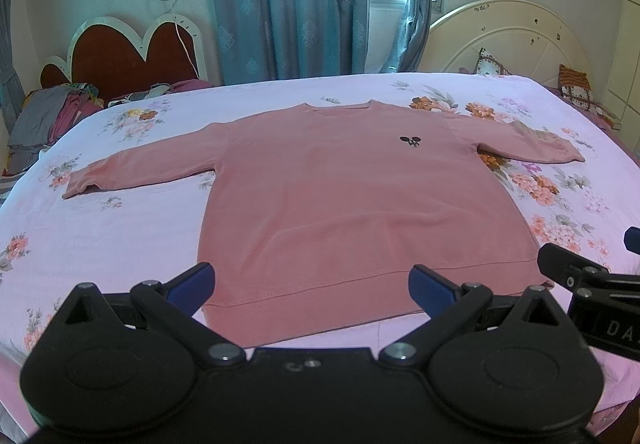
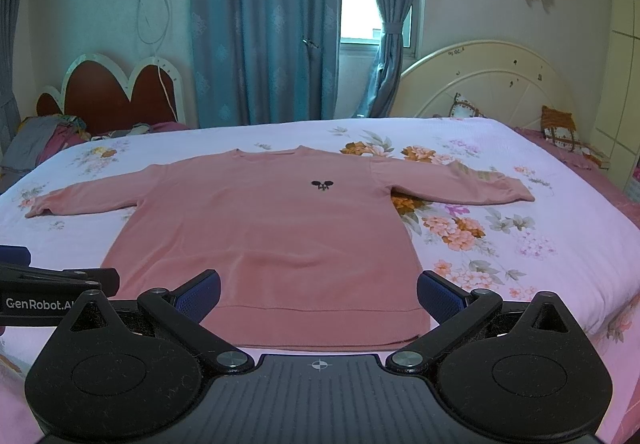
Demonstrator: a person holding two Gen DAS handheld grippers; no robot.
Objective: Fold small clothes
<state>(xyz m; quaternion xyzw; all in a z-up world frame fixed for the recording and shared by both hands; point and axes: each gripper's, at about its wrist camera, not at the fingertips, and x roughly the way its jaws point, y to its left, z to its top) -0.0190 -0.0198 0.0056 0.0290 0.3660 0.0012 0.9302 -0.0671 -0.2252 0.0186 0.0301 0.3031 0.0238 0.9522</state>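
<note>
A pink long-sleeved sweater (image 1: 340,196) lies flat and face up on the bed, both sleeves spread out, a small black logo (image 1: 410,140) on its chest. It also shows in the right wrist view (image 2: 264,236). My left gripper (image 1: 312,284) is open and empty, just above the sweater's hem near the front edge of the bed. My right gripper (image 2: 318,292) is open and empty, also over the hem. The right gripper shows at the right edge of the left wrist view (image 1: 592,264), and the left gripper at the left edge of the right wrist view (image 2: 52,284).
The bed has a pale pink floral sheet (image 1: 140,228). A cream headboard (image 1: 512,36) with cushions stands at the far right. A second bed with a red headboard (image 1: 128,52) and piled clothes (image 1: 48,116) is at the far left. Blue curtains (image 1: 288,0) hang behind.
</note>
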